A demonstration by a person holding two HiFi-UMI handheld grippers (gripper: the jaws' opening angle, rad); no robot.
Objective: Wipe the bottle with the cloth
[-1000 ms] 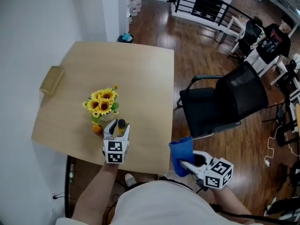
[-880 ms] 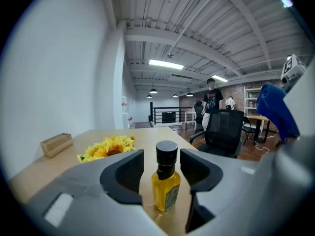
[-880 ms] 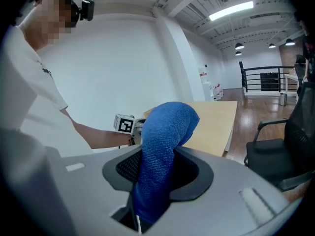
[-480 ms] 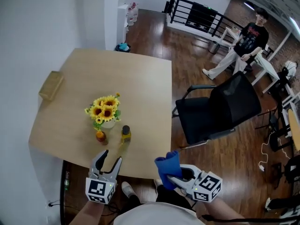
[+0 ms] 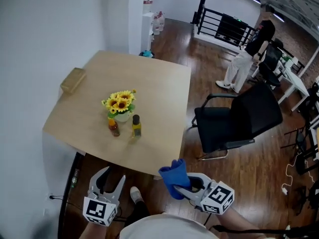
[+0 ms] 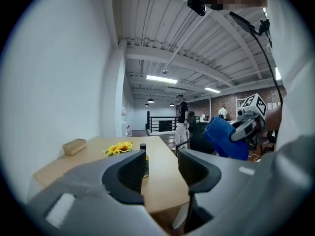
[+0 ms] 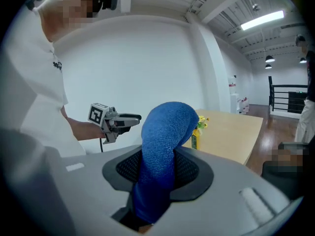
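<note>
A small yellow bottle (image 5: 136, 125) with a black cap stands on the wooden table (image 5: 149, 88), seen also in the left gripper view as the bottle (image 6: 144, 161) between the jaws' line of sight. A smaller orange bottle (image 5: 114, 127) stands just left of it. My left gripper (image 5: 110, 177) is open and empty, held below the table's near edge. My right gripper (image 5: 180, 187) is shut on a blue cloth (image 5: 174, 176), which bulges up from the jaws as the cloth (image 7: 163, 146). Both grippers are off the table, well short of the bottle.
A pot of sunflowers (image 5: 120, 105) stands right behind the two bottles. A tan box (image 5: 73, 79) lies at the table's far left edge. A black office chair (image 5: 239, 121) stands right of the table. A person (image 5: 246, 54) stands farther back on the wood floor.
The left gripper has let go of the yellow bottle and drawn back off the table's near edge. The view has pulled back from the table; the right gripper still holds the cloth.
</note>
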